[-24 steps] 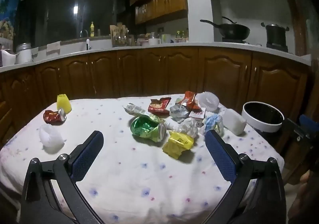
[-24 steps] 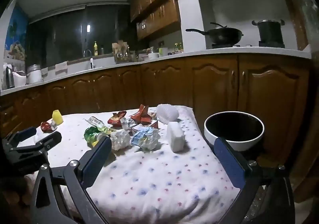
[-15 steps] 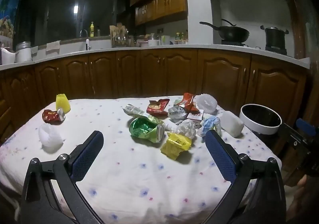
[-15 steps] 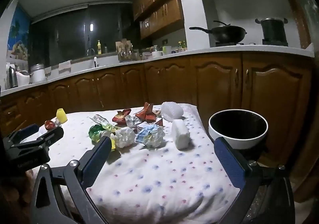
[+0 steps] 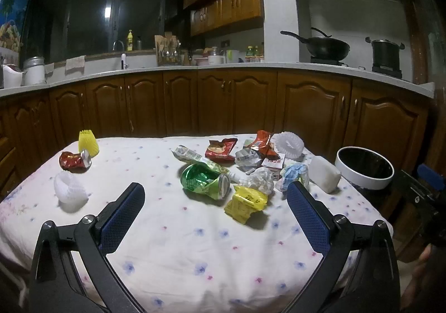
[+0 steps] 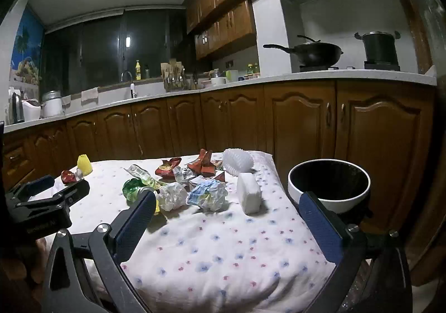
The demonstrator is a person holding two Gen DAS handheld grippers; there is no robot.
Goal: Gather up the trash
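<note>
Trash lies scattered on a flowered tablecloth [image 5: 195, 235]: a crushed green can [image 5: 205, 180], a yellow wrapper [image 5: 246, 203], crumpled white paper [image 5: 260, 180], a red snack bag [image 5: 220, 149], a white foam block [image 5: 324, 177], a crushed red can [image 5: 74, 160]. A white-rimmed bin [image 5: 364, 167] stands off the table's right edge. My left gripper [image 5: 214, 203] hangs wide open over the near cloth, holding nothing. My right gripper [image 6: 227, 210] is also wide open and empty, near the table's right corner, with the foam block [image 6: 249, 192] and the bin [image 6: 329, 184] ahead.
A yellow ridged cup [image 5: 88, 141] and a white foam net [image 5: 69, 190] sit at the left of the table. Another white net [image 5: 288, 143] lies at the far right. Brown cabinets [image 5: 237, 107] and a counter with wok [image 5: 324, 47] and pot run behind.
Both views have shifted slightly, with the table contents drifting a little up and leftward in the left view. Both grippers stay wide open and nothing on the table has moved.
</note>
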